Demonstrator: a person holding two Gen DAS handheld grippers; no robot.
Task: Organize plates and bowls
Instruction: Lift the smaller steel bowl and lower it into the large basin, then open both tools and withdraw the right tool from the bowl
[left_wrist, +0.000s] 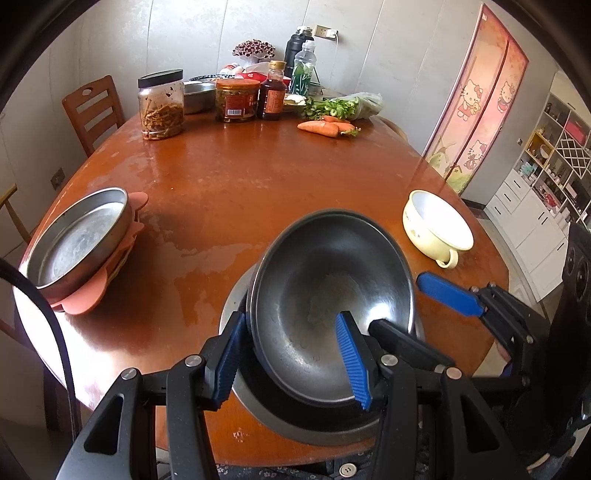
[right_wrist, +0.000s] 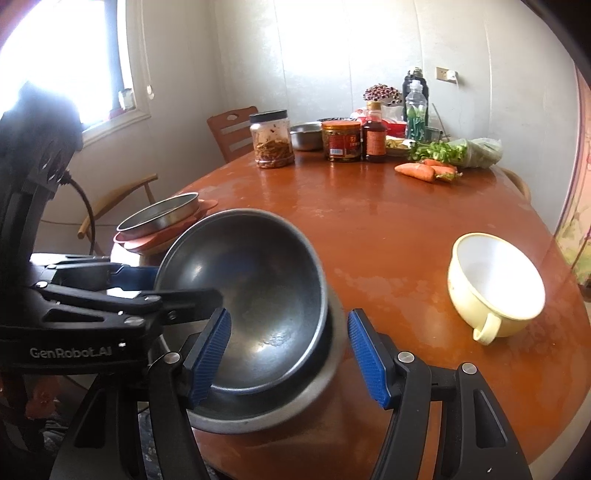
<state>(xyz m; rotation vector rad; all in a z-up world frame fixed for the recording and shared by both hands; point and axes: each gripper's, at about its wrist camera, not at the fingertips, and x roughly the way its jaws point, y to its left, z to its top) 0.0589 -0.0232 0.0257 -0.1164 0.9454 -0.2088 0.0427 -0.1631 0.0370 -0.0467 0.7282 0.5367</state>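
A dark metal bowl (left_wrist: 325, 280) (right_wrist: 255, 273) leans tilted inside a wider steel bowl (left_wrist: 314, 432) (right_wrist: 266, 417) at the table's near edge. My left gripper (left_wrist: 291, 365) (right_wrist: 183, 286) straddles the dark bowl's left wall, one pad outside and one inside, and looks shut on it. My right gripper (right_wrist: 290, 356) (left_wrist: 397, 302) straddles the right side. Its outer pad (right_wrist: 369, 358) stands off the bowl, so it is open. A steel pan (left_wrist: 81, 240) (right_wrist: 162, 216) rests on pink plates (left_wrist: 88, 299) at the left. A cream handled bowl (left_wrist: 436, 221) (right_wrist: 495, 280) stands at the right.
Along the far side of the brown table (left_wrist: 240, 177) stand jars (left_wrist: 160, 105), a sauce bottle (left_wrist: 273, 92), a steel basin (left_wrist: 199, 96), greens and carrots (left_wrist: 321, 127). Wooden chairs (left_wrist: 94, 110) sit at the left. A cable (left_wrist: 48, 317) hangs at the near left.
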